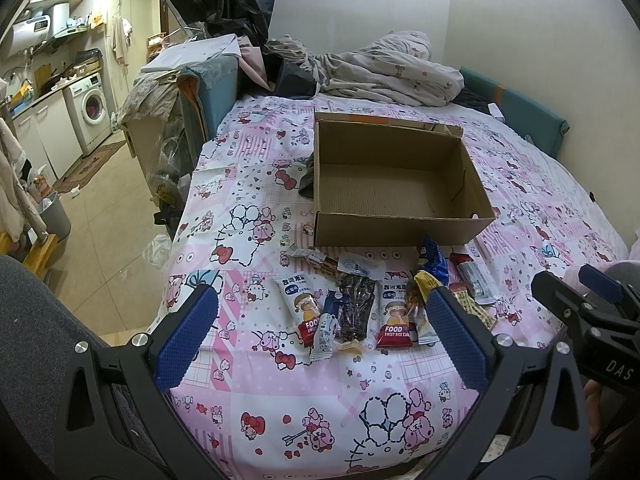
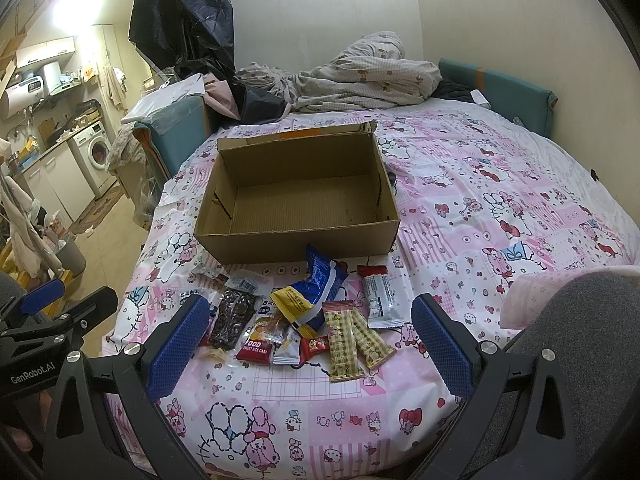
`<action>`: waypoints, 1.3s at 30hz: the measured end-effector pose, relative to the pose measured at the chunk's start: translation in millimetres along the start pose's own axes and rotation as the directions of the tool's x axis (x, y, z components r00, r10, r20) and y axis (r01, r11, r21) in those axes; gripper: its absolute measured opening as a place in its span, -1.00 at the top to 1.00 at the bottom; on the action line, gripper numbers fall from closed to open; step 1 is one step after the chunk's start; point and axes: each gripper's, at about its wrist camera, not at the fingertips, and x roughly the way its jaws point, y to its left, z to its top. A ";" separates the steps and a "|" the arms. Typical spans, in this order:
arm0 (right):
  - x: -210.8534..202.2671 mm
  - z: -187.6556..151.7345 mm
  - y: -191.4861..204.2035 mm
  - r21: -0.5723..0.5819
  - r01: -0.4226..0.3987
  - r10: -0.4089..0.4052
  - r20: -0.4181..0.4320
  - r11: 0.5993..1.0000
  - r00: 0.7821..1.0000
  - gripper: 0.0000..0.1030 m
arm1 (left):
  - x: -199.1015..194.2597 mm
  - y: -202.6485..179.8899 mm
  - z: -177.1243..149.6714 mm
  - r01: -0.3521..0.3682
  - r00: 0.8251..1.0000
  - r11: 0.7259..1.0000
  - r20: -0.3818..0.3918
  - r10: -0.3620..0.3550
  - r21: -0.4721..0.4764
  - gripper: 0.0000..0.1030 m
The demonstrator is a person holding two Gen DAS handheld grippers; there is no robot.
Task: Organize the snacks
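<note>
Nothing has gone into the cardboard box (image 2: 296, 196) yet; its floor is bare, and it sits open-topped on the pink patterned bed sheet (image 2: 480, 208), just beyond the snacks. So this looks like the very start of the job, with both grippers hovering at the near edge of the bed and no packet chosen.

The left gripper (image 1: 320, 336) has its jaws spread wide and holds nothing; between its blue pads, further off, lie a dark packet (image 1: 356, 304) and two rice cake packets with red bottoms (image 1: 394, 312). The right gripper (image 2: 308, 344) is likewise wide apart and empty, and it looks over the right part of the pile: a blue bag (image 2: 322, 284) leaning toward the box wall, a yellow packet (image 2: 294, 302) overlapping it, two checked beige sticks (image 2: 352, 336) lying side by side, and a white and red packet (image 2: 380, 296) at the right end.

The snacks lie in a loose heap, many overlapping, touching the near wall of the box at the blue bag. The next move probably calls for picking an outer packet that lies clear, such as the white and red one for the right gripper, lowering the jaws across its narrow width, closing, then lifting over the near wall and into the box
</note>
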 end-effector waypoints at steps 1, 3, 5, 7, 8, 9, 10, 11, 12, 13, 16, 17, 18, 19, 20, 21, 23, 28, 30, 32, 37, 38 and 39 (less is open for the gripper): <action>0.0 -0.2 -0.1 0.000 0.000 0.000 0.000 1.000 1.000 -1.00 | -0.1 -0.2 0.5 0.000 1.000 1.000 0.000 0.000 0.000 -1.00; 0.1 0.0 0.0 0.000 0.000 0.000 0.000 1.000 1.000 -1.00 | -0.1 -0.1 0.5 0.000 1.000 1.000 -0.001 0.000 0.000 -1.00; 0.2 -0.2 -0.3 0.000 0.000 0.000 0.000 1.000 1.000 -1.00 | -0.1 0.0 0.0 0.000 1.000 1.000 -0.001 0.000 0.000 -1.00; 0.5 0.5 -0.3 0.002 -0.002 0.002 -0.002 1.000 1.000 -1.00 | 0.0 0.0 0.6 0.001 1.000 1.000 -0.003 -0.001 0.000 -1.00; 1.1 1.2 -1.8 0.007 -0.004 0.004 -0.008 1.000 1.000 -1.00 | 0.5 0.7 0.9 0.004 1.000 1.000 -0.010 -0.004 0.000 -1.00; 1.7 1.8 -2.6 0.014 -0.009 0.009 -0.017 1.000 1.000 -1.00 | 1.8 0.4 1.4 0.005 1.000 1.000 -0.016 -0.005 -0.001 -1.00; 3.4 4.3 -5.1 0.025 -0.021 0.021 -0.032 0.999 0.999 -1.00 | 4.2 1.8 4.0 0.006 0.999 1.000 -0.032 -0.006 -0.003 -1.00; 5.9 7.4 -9.2 0.044 -0.036 0.038 -0.048 0.998 0.998 -1.00 | 7.0 2.6 6.3 0.005 0.999 1.000 -0.044 -0.005 -0.007 -1.00; 8.6 11.6 -13.4 0.060 -0.045 0.049 -0.062 0.997 0.997 -1.00 | 11.4 4.2 10.5 0.003 0.998 1.000 -0.060 -0.003 -0.013 -1.00; 13.1 15.7 -17.8 0.074 -0.049 0.055 -0.084 0.996 0.995 -1.00 | 17.1 7.8 16.7 -0.007 0.997 1.000 -0.082 0.005 -0.022 -1.00; 30.7 26.8 -29.6 0.096 -0.052 0.066 -0.152 0.994 0.986 -1.00 | 33.0 16.4 29.2 -0.011 0.990 0.999 -0.143 0.003 -0.053 -1.00; 39.0 29.5 -34.0 0.109 -0.059 0.079 -0.189 0.992 0.979 -1.00 | 42.2 19.1 33.0 -0.004 0.983 0.998 -0.182 -0.007 -0.062 -1.00; 45.6 33.0 -37.9 0.123 -0.066 0.092 -0.214 0.990 0.973 -1.00 | 49.1 21.7 36.1 -0.001 0.978 0.998 -0.208 -0.013 -0.069 -1.00; 54.4 36.5 -44.1 0.144 -0.074 0.109 -0.249 0.987 0.962 -1.00 | 56.8 23.4 38.7 0.002 0.972 0.997 -0.234 -0.019 -0.075 -1.00; 63.9 38.7 -49.4 0.165 -0.077 0.122 -0.286 0.983 0.950 -1.00 | 66.7 24.6 41.2 0.005 0.963 0.997 -0.267 -0.026 -0.078 -1.00; 70.2 41.0 -53.3 0.177 -0.074 0.127 -0.308 0.981 0.943 -1.00 | 75.7 25.1 43.5 0.008 0.954 0.996 -0.299 -0.032 -0.084 -1.00; 85.8 44.4 -61.0 0.197 -0.068 0.135 -0.351 0.978 0.927 -1.00 | 98.2 24.0 42.2 0.016 0.926 0.996 -0.374 -0.047 -0.087 -0.94; 113.2 45.7 -76.4 0.254 -0.054 0.159 -0.416 0.966 0.895 -1.00 | 138.6 12.8 27.2 0.031 0.852 0.998 -0.520 -0.057 -0.060 -0.28; 121.9 44.1 -81.1 0.280 -0.054 0.176 -0.430 0.958 0.885 -1.00 | 151.3 8.3 19.2 0.041 0.832 0.997 -0.550 -0.069 -0.064 0.06; 127.2 41.0 -84.7 0.301 -0.053 0.187 -0.435 0.952 0.881 -0.99 | 165.1 2.5 10.5 0.050 0.807 0.997 -0.585 -0.075 -0.059 0.06; 134.4 37.8 -90.5 0.341 -0.060 0.216 -0.439 0.938 0.872 -0.99 | 189.5 -9.0 -6.3 0.050 0.764 0.999 -0.643 -0.051 -0.019 0.18; 134.5 37.7 -91.1 0.342 -0.060 0.216 -0.438 0.938 0.873 -0.99 | 193.0 -10.6 -9.2 0.048 0.758 0.999 -0.650 -0.045 -0.013 0.20; 135.1 37.3 -91.5 0.341 -0.060 0.215 -0.437 0.938 0.873 -0.99 | 196.3 -12.0 -12.1 0.050 0.753 0.999 -0.657 -0.043 -0.008 0.26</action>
